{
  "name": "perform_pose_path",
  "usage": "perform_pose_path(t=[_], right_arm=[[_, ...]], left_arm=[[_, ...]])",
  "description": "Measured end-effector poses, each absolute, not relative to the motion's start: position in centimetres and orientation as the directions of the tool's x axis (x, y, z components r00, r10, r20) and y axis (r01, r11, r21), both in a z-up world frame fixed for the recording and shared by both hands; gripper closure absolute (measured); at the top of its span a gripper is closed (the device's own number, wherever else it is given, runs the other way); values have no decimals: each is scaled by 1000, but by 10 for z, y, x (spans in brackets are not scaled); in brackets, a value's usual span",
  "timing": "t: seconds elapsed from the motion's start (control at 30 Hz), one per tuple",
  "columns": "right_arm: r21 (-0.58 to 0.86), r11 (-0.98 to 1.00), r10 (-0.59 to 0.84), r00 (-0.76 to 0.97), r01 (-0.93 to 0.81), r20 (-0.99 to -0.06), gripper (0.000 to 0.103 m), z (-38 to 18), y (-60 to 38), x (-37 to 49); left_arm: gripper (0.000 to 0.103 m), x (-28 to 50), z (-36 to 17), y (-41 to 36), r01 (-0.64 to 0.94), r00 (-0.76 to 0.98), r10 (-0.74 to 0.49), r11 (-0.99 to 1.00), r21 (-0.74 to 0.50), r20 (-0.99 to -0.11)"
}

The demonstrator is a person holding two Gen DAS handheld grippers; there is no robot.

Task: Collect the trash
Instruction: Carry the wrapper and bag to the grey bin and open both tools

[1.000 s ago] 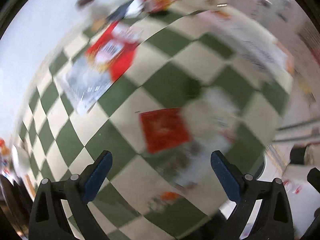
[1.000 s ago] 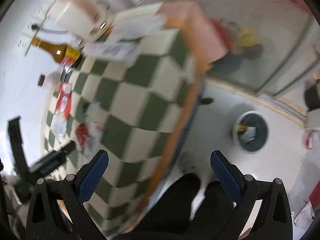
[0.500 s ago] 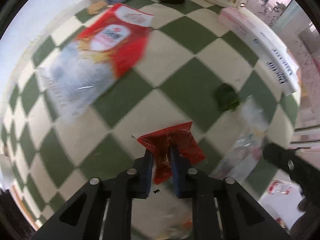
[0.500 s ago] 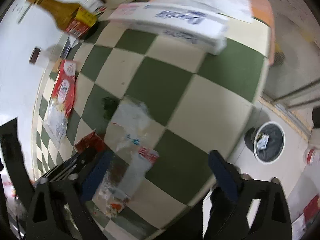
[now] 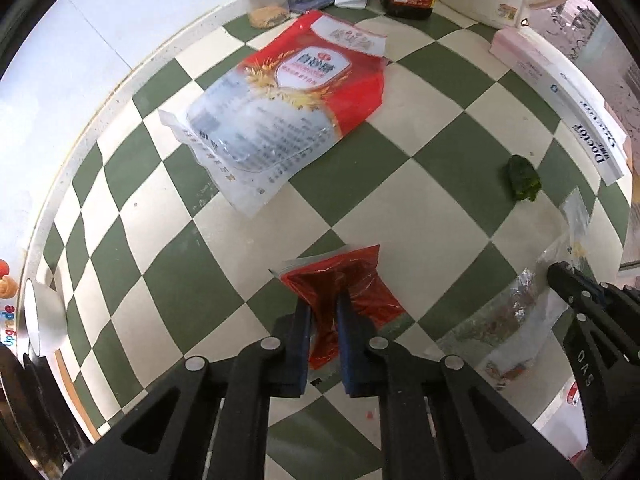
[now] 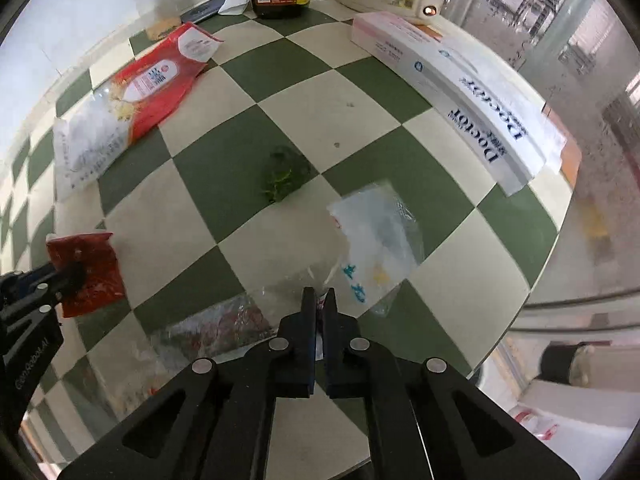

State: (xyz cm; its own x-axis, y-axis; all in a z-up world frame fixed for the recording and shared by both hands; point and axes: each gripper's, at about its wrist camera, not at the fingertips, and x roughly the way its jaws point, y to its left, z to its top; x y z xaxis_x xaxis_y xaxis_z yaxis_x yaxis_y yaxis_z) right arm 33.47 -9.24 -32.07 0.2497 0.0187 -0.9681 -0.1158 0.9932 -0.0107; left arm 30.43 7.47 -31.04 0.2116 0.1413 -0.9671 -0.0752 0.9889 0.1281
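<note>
The left tool [image 5: 323, 312] pinches the red wrapper [image 5: 344, 288] by its near edge; the right tool [image 6: 319, 300] is pressed together on the clear plastic bag [image 6: 376, 236], seemingly a thin fold. Lift both straight off the checkered tabletop [image 6: 280, 68], slowly, so neither slips. The green scrap [image 6: 282, 178] lies just beyond the right tool.

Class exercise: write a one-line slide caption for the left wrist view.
Left gripper closing on a red wrapper lying on the green-checked table.
</note>
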Motion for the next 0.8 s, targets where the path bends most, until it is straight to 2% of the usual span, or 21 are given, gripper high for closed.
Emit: perform_pose_path(t=[0.23,0.47,0.63,0.8], right_arm=[[84,996,88,310,-25,-947,101,-285,-138,327],[153,981,90,409,122,-908,101,-238,-223,311],[176,946,37,452,271,-891,101,-216,-311,279],[161,874,-60,429,459,-901,102,-229,-405,228]], left_arm=[[95,308,-274,44,-38,285,134,991,129,-949],[96,302,-227,-10,49,371,92,992,118,-924],[96,308,-200,-68,154,418,26,983,98,-908],[96,308,-192,-160,317,410,-65,945,75,-910]])
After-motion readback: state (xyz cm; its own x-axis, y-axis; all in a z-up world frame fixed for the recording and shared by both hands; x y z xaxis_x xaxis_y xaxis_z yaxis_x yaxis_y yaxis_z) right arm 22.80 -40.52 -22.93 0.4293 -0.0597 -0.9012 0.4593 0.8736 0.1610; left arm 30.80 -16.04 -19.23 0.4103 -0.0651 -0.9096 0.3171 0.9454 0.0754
